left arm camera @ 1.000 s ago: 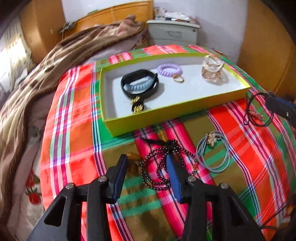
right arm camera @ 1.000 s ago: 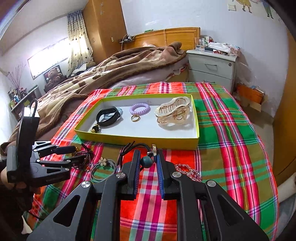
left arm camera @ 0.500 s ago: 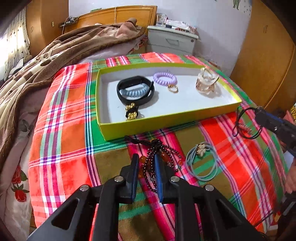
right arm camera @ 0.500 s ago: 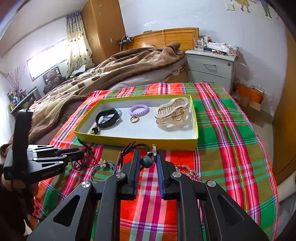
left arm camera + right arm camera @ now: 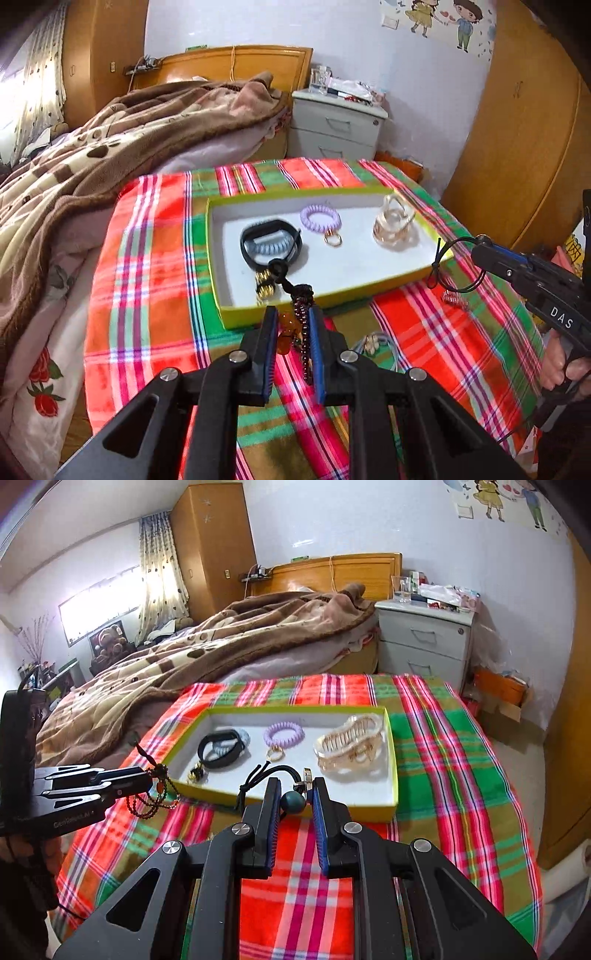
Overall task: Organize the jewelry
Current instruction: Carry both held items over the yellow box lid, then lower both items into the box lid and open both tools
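**Dark bead bracelet sits right in front of the tray, tray is straight ahead**

The dark red bead bracelet with the amber charm is pinched between the narrow jaws of the left gripper, loops dangling clear of the plaid blanket. Just beyond the fingertips comes the near wall of the shallow yellow-green cardboard tray, long side running across the view, so I'd guess it only needs a short push forward. The right gripper is clamped on a black cord with a teal bead, also just short of that wall. Farther in lie a black band, a lilac coil hair tie and a clear claw clip.
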The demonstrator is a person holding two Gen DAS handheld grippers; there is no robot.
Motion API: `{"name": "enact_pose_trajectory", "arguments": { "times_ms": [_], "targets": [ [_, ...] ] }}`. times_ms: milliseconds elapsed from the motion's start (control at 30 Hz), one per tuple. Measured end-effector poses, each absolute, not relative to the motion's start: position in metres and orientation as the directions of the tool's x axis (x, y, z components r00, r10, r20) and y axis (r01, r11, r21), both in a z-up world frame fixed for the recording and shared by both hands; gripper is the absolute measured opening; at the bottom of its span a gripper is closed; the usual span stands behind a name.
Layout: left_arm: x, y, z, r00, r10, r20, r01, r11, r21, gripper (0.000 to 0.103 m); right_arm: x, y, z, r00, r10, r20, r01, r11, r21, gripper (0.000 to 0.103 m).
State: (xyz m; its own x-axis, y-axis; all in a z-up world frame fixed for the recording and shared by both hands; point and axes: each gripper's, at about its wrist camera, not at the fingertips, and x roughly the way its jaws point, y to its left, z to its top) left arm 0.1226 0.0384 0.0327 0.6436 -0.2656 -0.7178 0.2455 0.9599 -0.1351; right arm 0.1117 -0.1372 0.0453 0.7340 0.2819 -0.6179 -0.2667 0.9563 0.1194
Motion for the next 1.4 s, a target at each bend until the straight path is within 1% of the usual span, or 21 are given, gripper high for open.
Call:
{"name": "enact_pose_trajectory", "arguments": {
  "times_ms": [233, 567, 1033, 1400],
  "targets": [
    [0.142, 0.041, 0.05, 0.672, -0.278, -0.686, 0.249, 0.958, -0.145, 0.017, 0.136, -0.127, 0.051, 0.733, 0.289, -0.616, -0.283, 0.953, 0.11, 0.017],
    [0.189, 0.049, 0.054, 0.678, -0.291, -0.675, 0.228, 0.956, -0.183, 0.017, 0.177, -0.11, 0.035, 0.693, 0.283, -0.663, -0.286, 0.952, 0.108, 0.017],
    [0.252, 0.049, 0.029, 0.622, -0.297, -0.724, 0.192, 0.955, -0.226, 0.017, 0.206, -0.091, 0.0, 0.618, 0.287, -0.732, -0.312, 0.944, 0.107, 0.017],
    [0.263, 0.048, 0.008, 0.594, -0.279, -0.755, 0.173, 0.96, -0.219, 0.017, 0.213, -0.087, -0.018, 0.592, 0.231, -0.772, -0.308, 0.95, 0.048, 0.017]
  ]
}}
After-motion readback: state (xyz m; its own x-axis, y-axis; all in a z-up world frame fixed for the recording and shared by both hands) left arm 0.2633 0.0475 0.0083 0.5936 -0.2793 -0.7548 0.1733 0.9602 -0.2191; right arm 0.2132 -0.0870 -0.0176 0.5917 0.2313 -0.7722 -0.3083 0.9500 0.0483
